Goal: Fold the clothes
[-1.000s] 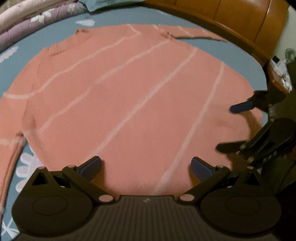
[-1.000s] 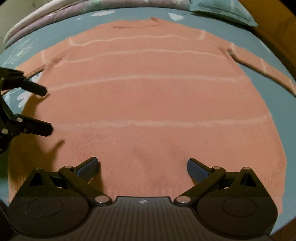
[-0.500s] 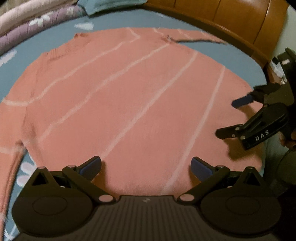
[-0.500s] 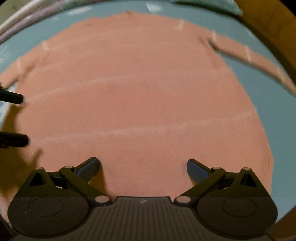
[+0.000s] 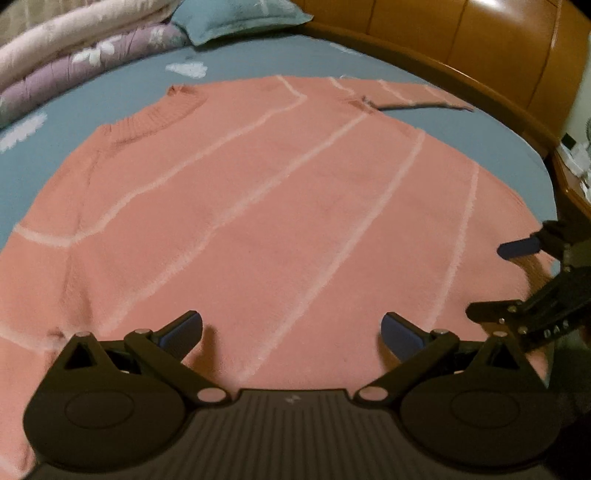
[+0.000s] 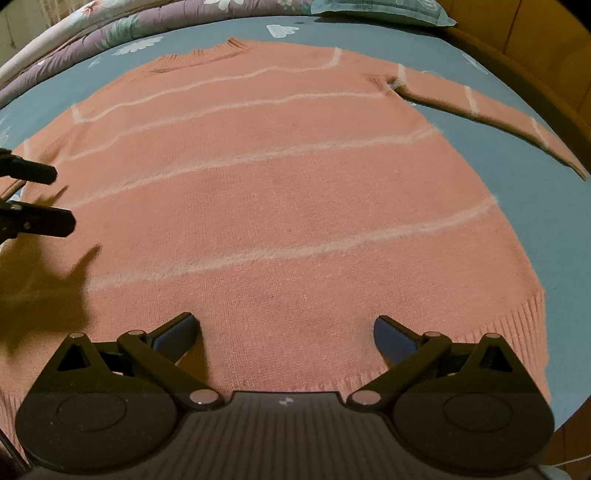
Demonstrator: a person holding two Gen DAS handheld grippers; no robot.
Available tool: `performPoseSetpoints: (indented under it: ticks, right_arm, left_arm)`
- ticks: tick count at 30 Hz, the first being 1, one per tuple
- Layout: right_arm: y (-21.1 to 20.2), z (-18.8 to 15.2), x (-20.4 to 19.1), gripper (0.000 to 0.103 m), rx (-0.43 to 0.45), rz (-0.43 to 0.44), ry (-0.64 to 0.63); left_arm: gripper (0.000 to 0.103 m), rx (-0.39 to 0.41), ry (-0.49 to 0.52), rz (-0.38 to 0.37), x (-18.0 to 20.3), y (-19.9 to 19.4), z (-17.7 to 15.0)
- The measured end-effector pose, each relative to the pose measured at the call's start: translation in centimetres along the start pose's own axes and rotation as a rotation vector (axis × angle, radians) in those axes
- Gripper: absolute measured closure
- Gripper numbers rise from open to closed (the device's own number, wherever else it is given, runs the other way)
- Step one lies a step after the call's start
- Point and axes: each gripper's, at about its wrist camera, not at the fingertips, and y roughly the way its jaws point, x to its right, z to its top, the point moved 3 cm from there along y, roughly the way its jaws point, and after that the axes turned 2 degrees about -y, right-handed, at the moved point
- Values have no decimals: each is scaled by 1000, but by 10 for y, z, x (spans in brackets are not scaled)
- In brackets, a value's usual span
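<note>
Salmon sweater (image 5: 258, 229) w/ pale stripes lies flat on the blue bedsheet (image 5: 480, 136), collar toward 11 o'clock in left cam, one sleeve (image 6: 487, 107) stretched out to 2 o'clock in right cam. Left gripper (image 5: 291, 328) hovers over the sweater's side, jaws spread wide, nothing held; right gripper (image 6: 284, 328) hovers over the hem, also spread wide & empty. Teal pillow (image 5: 236, 18) and folded quilts (image 5: 74, 48) at 12 and 10 o'clock, wooden bed frame (image 5: 480, 48) at 1–2 o'clock.

A bed (image 5: 461, 136) with a teal flowered sheet, a teal pillow (image 5: 236, 18), folded quilts (image 5: 74, 59), a wooden headboard (image 5: 461, 44); perhaps a nightstand (image 5: 572, 184) beside it.
</note>
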Motion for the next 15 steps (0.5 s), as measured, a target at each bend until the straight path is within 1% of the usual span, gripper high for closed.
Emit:
performPoseSetpoints:
  ticks: [2, 3, 5, 8, 10, 12, 15]
  right_arm:
    - [0, 0, 0, 0, 2, -2, 2]
    - [0, -1, 0, 0, 4, -3, 3]
    - [0, -1, 0, 0, 9, -4, 5]
    - [-1, -2, 0, 0, 16, -6, 7]
    - [-1, -3, 0, 0, 23, -8, 9]
    - [-2, -4, -1, 0, 28, -10, 10]
    - [-3, -5, -2, 0, 35, -12, 14]
  left_arm:
    - [1, -39, -25, -1, -3, 7, -5]
    - [1, -41, -32, -7, -4, 7, -7]
    - [1, -29, -44, -42, -9, 3, 1]
    - [1, 20, -72, -84, -27, -10, 25]
    - [1, 78, -67, -76, -45, -19, 52]
    - [1, 133, -64, -37, -67, -22, 84]
    - [1, 205, -68, 8, -101, -12, 128]
